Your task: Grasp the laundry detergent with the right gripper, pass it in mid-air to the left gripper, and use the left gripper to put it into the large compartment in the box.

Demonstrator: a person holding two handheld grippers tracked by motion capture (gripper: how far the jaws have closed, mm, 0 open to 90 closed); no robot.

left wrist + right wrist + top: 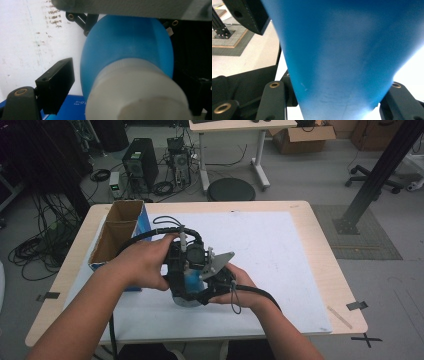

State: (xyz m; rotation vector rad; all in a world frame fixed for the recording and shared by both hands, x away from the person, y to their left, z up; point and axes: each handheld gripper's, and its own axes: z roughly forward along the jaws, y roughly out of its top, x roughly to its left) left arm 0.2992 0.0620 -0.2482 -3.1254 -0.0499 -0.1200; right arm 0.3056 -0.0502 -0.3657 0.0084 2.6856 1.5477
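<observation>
While the blue bottle [191, 281] hangs between your two grippers over the white mat [280, 260], its white cap [140, 97] is the weak point

Because your right gripper [212, 287] is clamped hard on the bottle's body [342, 62], that end looks safe, yet your left gripper [185, 257] has its jaws around the cap end with a gap showing beside the left pad [56, 83], so I judge it is not gripping; if you twist or pull now, the pads may skid on the smooth cap, the bottle may tilt in the right jaws, or it may drop toward the cardboard box [117, 232] nearby
</observation>
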